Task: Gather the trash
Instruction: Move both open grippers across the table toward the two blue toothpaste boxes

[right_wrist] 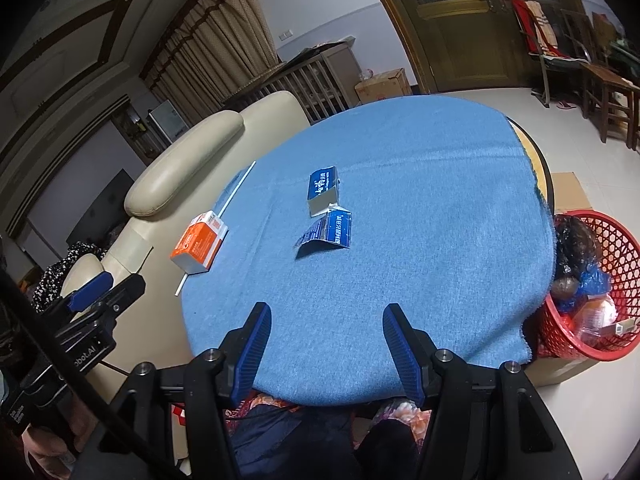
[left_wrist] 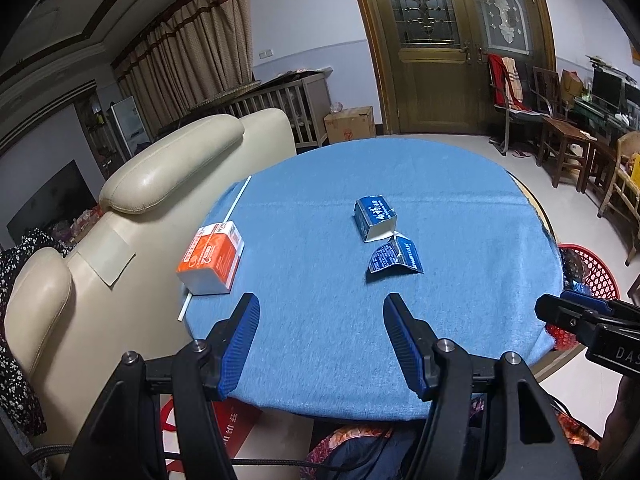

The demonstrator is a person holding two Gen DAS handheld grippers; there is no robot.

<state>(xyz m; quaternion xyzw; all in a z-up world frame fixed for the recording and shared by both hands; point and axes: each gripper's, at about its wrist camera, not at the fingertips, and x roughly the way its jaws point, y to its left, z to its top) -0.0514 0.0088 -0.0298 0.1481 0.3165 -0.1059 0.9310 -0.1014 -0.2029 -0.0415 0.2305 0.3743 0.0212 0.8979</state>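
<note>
An orange and white carton (left_wrist: 212, 257) (right_wrist: 199, 244) lies at the left edge of the blue-clothed round table (left_wrist: 440, 184) (right_wrist: 420, 152), on a white straw (left_wrist: 237, 202) (right_wrist: 236, 192). A torn blue carton (left_wrist: 375, 218) (right_wrist: 322, 191) lies mid-table with a flattened blue piece (left_wrist: 395, 257) (right_wrist: 329, 231) just in front of it. My left gripper (left_wrist: 321, 307) is open and empty above the near table edge. My right gripper (right_wrist: 327, 314) is open and empty too, short of the blue pieces. A red mesh trash basket (right_wrist: 600, 232) (left_wrist: 596, 272) stands right of the table, holding trash.
A cream leather sofa (left_wrist: 168, 168) (right_wrist: 184, 160) presses against the table's left side. A cardboard box (right_wrist: 568, 192) sits on the floor by the basket. Wooden chairs (left_wrist: 560, 140) stand at the far right, a wooden door (left_wrist: 432, 80) behind.
</note>
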